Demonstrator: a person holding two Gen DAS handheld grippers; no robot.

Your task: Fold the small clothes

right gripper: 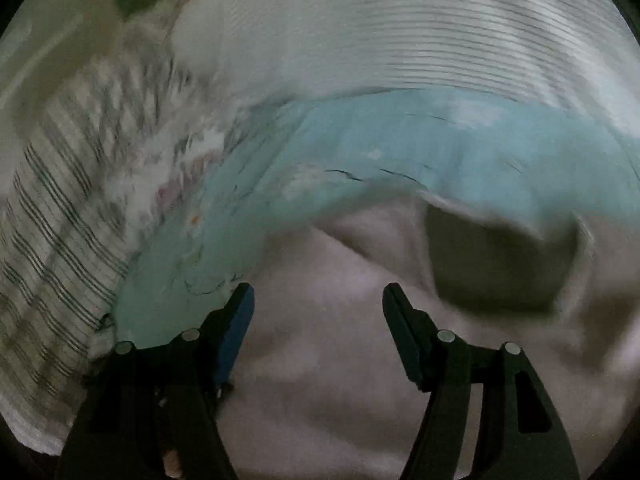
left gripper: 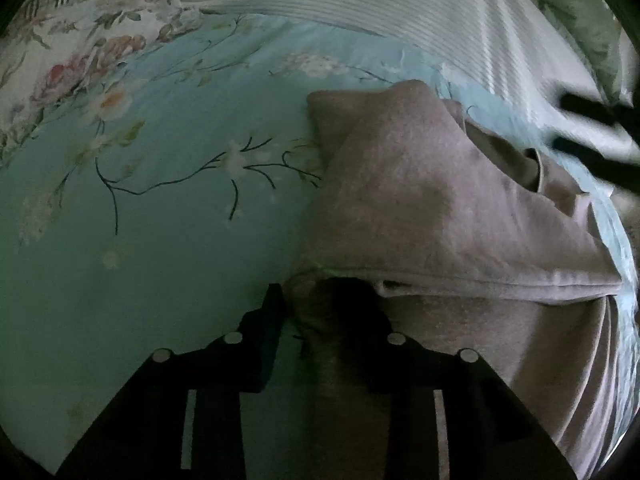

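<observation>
The left gripper (left gripper: 326, 312) is clamped on a bunched edge of the garment (left gripper: 420, 208), a pinkish-grey cloth gathered dark between its fingers. From there the garment spreads up and to the right, folded over itself, on the sheet (left gripper: 168, 216), turquoise with a flower print. The right gripper (right gripper: 318, 300) has its jaws well apart with nothing between them, above the garment (right gripper: 328, 380), which fills the lower part of its blurred view. Beyond lies the sheet (right gripper: 360, 140), then a white ribbed blanket (right gripper: 400, 32).
</observation>
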